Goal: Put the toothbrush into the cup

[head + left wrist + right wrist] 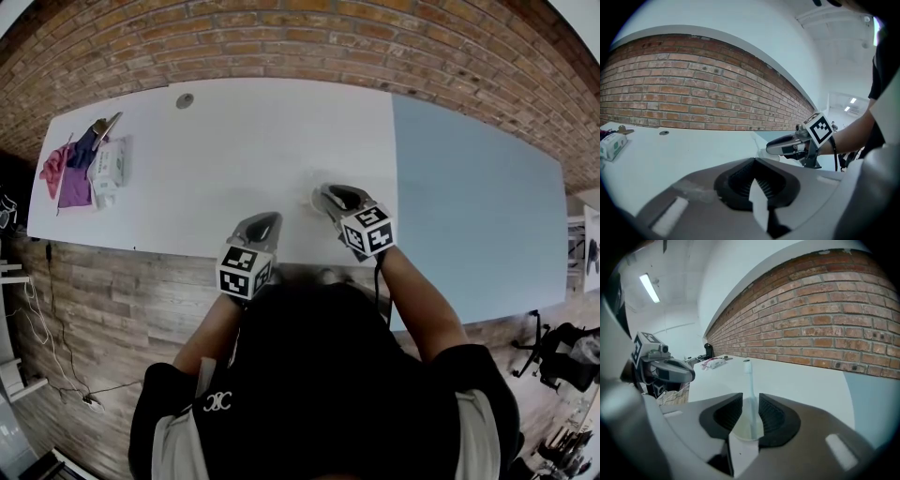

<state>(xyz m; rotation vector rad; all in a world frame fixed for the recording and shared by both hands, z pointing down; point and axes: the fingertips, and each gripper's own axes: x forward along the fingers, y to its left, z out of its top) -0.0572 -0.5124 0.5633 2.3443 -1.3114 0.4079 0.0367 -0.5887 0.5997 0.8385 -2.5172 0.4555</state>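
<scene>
A white toothbrush [749, 385] stands upright in a pale translucent cup [744, 437], head up. My right gripper [750, 401] is open around them: the brush's handle rises through the gap between the two black pads, with a sliver of space on each side. In the head view the cup [317, 199] peeks out just left of the right gripper [339, 200], near the white table's [244, 150] front edge. My left gripper [263, 225] hovers a little to the left, its pads [740, 180] closed together with nothing between them. From there the right gripper [787, 145] shows above the cup [770, 157].
A tissue pack [108, 161] and pink and purple cloths [66, 178] lie at the table's far left. A round cable hole [185, 100] sits at the back. A blue tabletop [469, 206] adjoins on the right. A brick wall [281, 37] runs behind.
</scene>
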